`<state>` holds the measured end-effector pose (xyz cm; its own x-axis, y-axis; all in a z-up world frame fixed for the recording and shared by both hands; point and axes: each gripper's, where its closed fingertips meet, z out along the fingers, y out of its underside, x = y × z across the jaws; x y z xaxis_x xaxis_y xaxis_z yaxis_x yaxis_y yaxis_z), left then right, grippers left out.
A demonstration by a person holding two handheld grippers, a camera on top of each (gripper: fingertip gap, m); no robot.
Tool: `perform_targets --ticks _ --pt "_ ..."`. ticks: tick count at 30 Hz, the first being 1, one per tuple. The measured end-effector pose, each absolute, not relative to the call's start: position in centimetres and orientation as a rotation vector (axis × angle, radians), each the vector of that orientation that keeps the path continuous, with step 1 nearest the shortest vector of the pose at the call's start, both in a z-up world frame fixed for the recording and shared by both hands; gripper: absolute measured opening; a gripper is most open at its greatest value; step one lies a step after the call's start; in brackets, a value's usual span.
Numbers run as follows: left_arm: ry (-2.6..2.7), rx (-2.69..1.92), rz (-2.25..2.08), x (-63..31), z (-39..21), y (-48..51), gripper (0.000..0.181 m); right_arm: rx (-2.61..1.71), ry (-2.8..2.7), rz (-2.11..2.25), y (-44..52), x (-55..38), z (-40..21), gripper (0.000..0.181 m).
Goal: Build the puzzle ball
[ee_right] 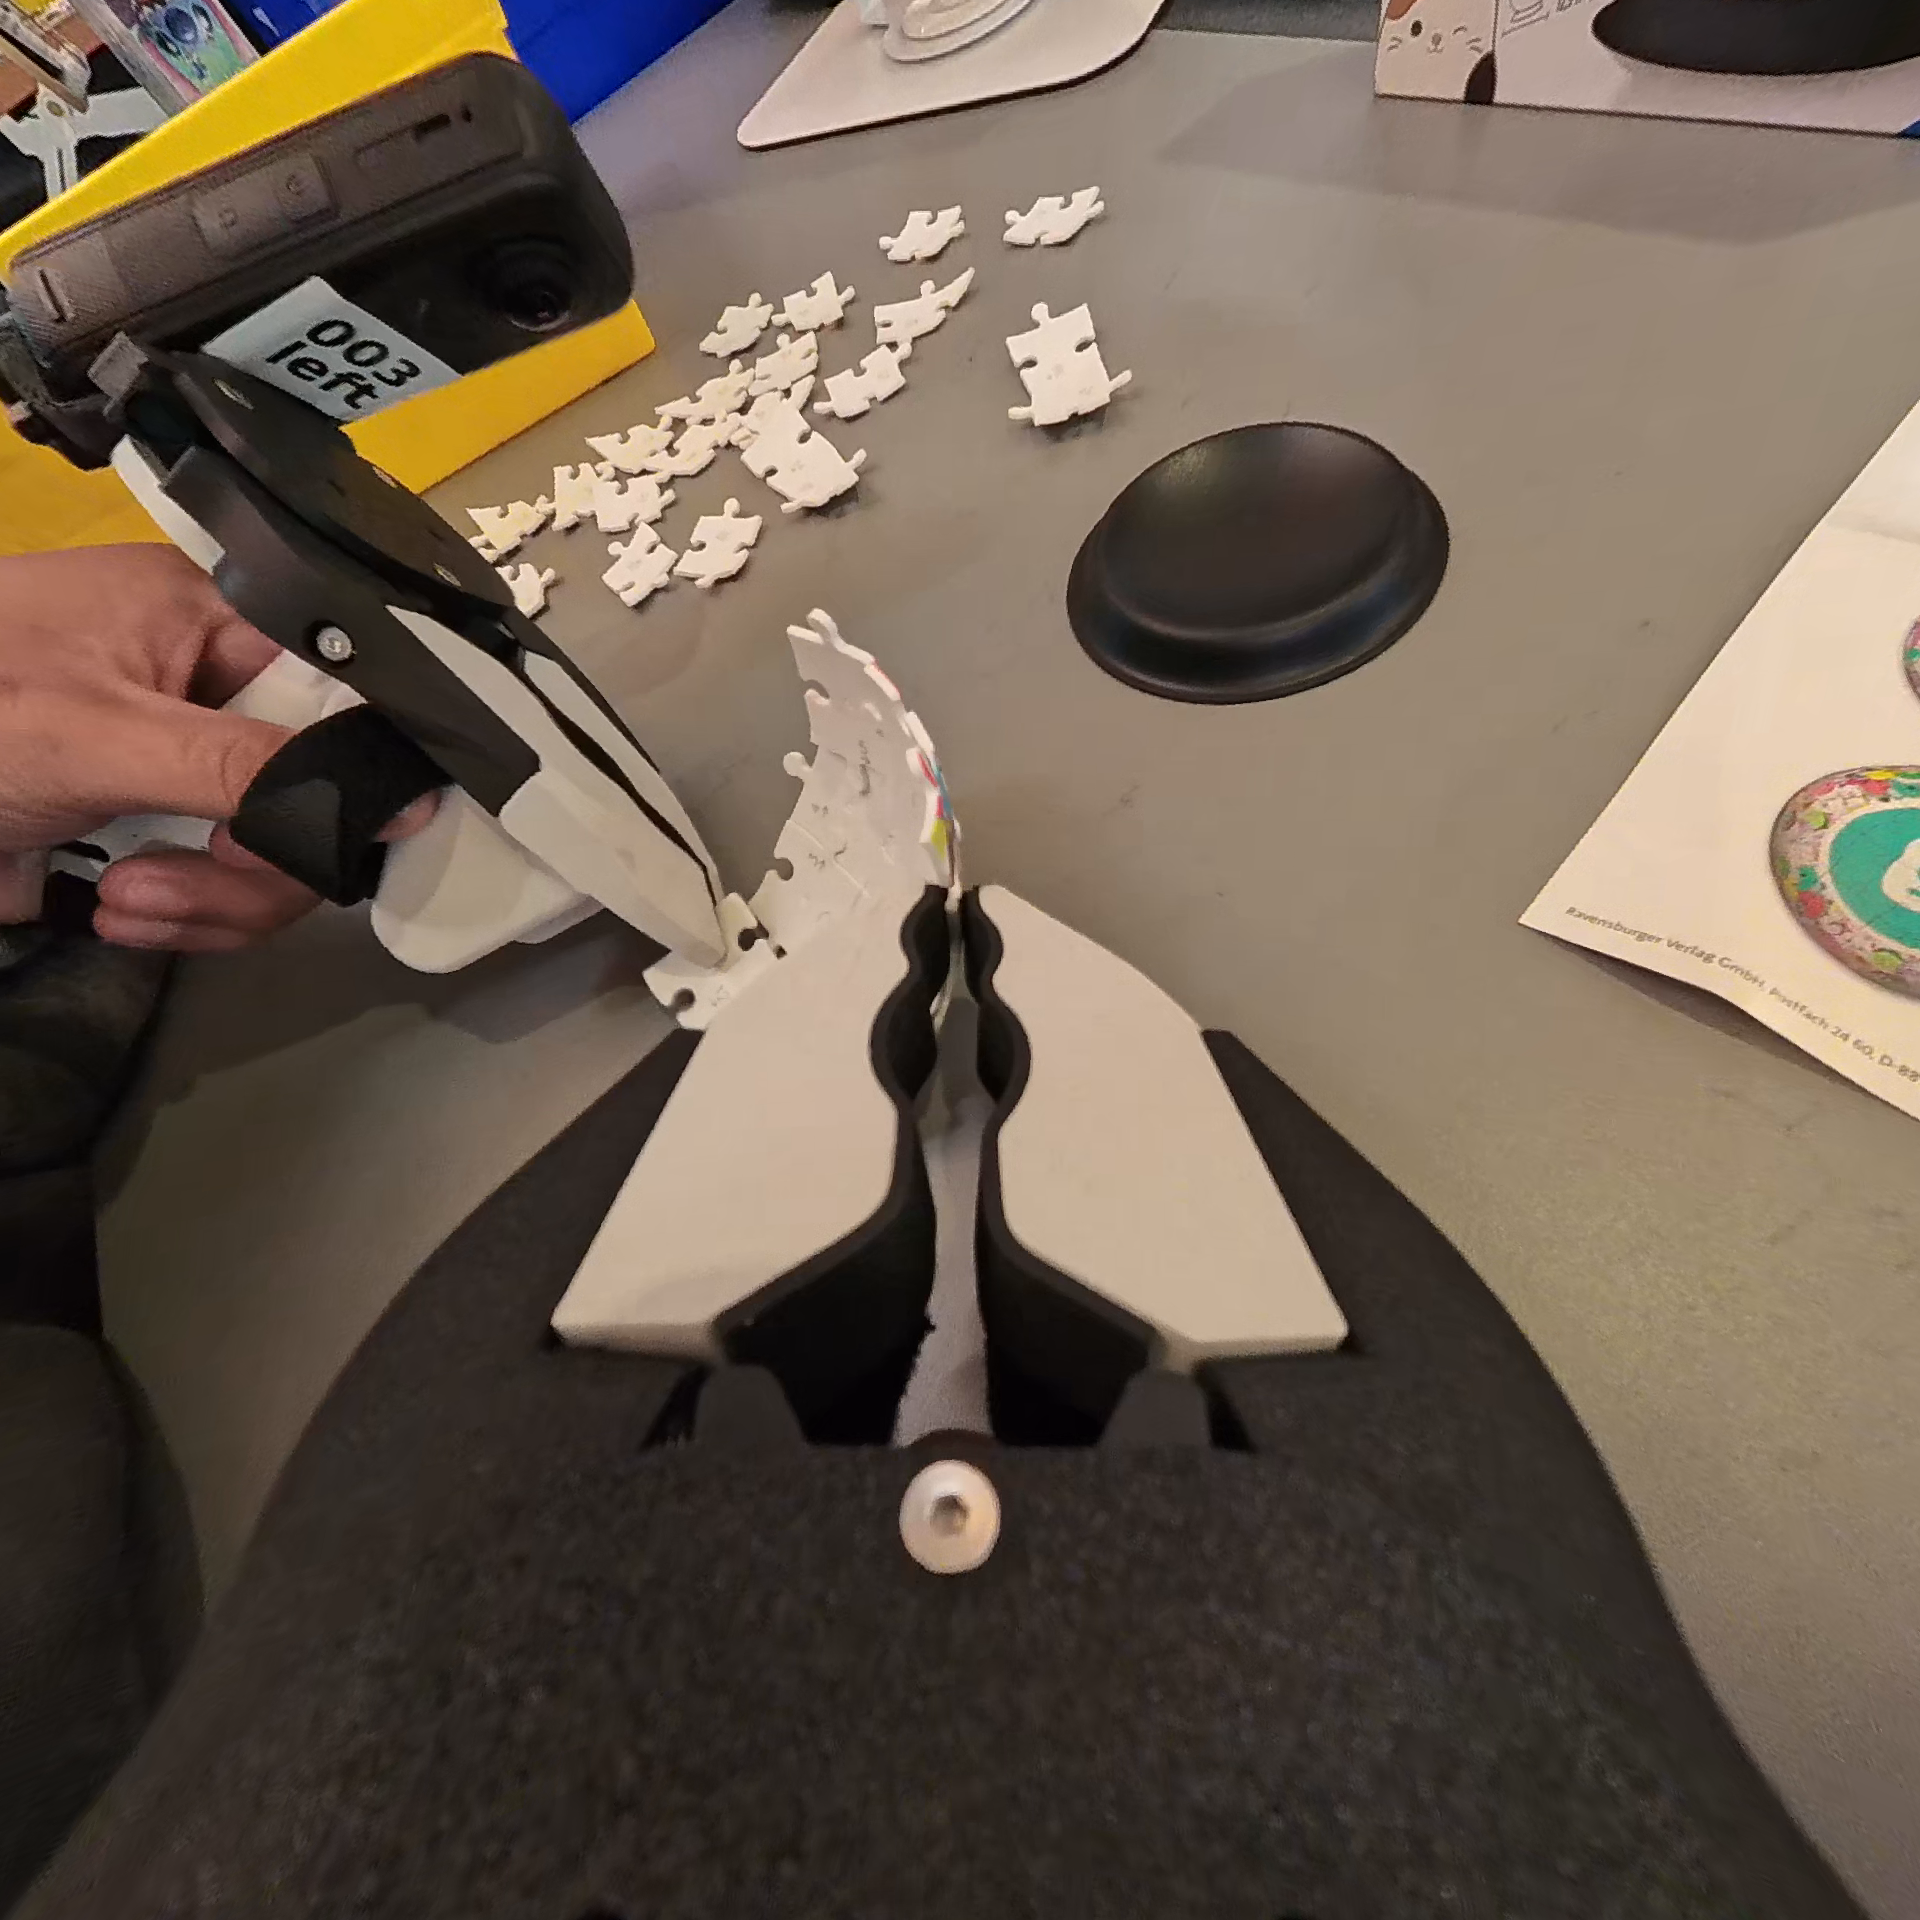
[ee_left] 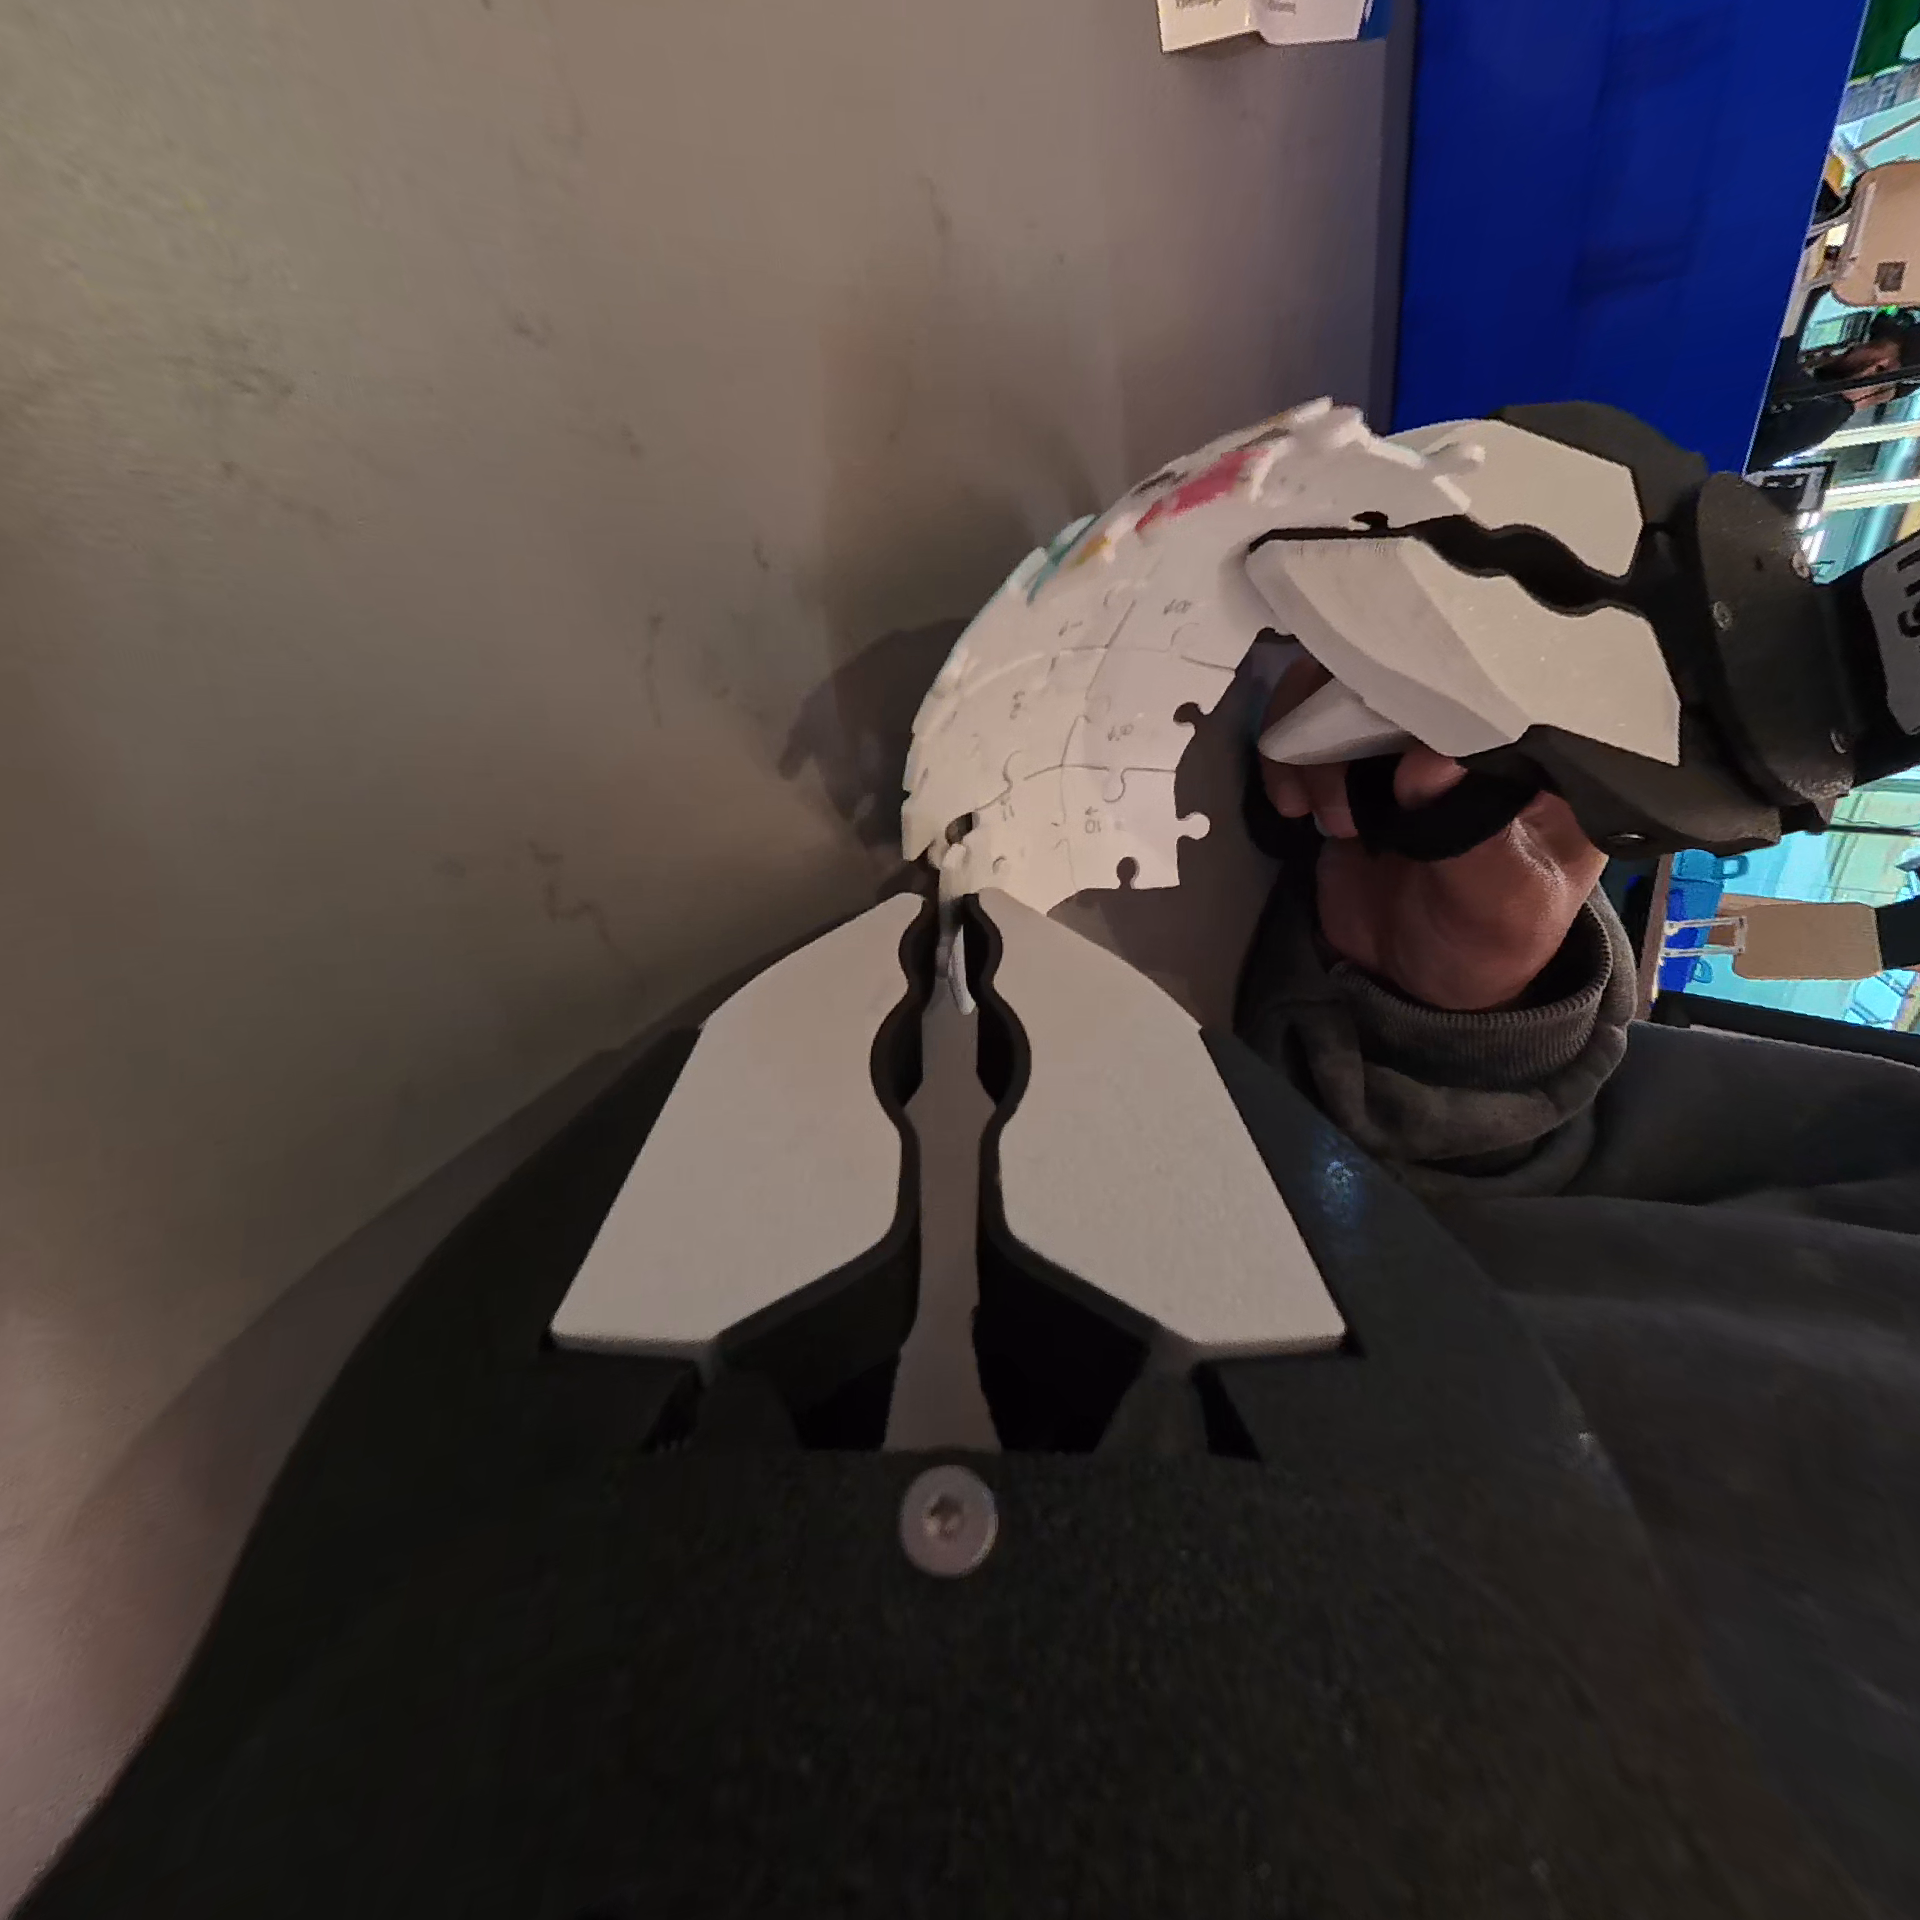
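Fingers of my left gripper [ee_left: 951,914] are pinching the lower edge of the half-built puzzle ball [ee_left: 1081,707], closed tight on a tab of the curved white shell. My right gripper [ee_right: 954,904] is clamping the same shell [ee_right: 862,800] from the opposite rim, its two fingers pressed together on the thin wall. Between the two I am holding the shell up off the grey table [ee_right: 1351,935], its white inner side, marked with small printed characters, facing the left wrist camera and a strip of coloured print showing along the outer face.

In the right wrist view my left gripper [ee_right: 717,935] is coming in from the left, its tips closed on a piece [ee_right: 707,982] at the shell's bottom edge. My left hand [ee_right: 125,727] is wrapping its handle, one finger through a black strap.

Behind the shell, loose white pieces [ee_right: 748,416] are lying scattered on the table, just in front of a yellow box [ee_right: 94,488]. A black round stand [ee_right: 1257,561] is sitting to their right, well apart from the shell. A printed sheet [ee_right: 1766,831] with coloured pictures is lying at the right edge, and a small box with a cat drawing [ee_right: 1444,52] is standing at the far side.
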<state>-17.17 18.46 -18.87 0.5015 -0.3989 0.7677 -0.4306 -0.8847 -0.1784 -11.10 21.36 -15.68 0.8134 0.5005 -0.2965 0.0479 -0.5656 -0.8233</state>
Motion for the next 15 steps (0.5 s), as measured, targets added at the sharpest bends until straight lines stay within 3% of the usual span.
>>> perform_targets --ticks 15 --pt "-0.834 2.69 1.389 -18.0 -17.7 18.1 0.002 -2.112 -0.405 0.621 21.4 -10.8 -15.8 0.002"
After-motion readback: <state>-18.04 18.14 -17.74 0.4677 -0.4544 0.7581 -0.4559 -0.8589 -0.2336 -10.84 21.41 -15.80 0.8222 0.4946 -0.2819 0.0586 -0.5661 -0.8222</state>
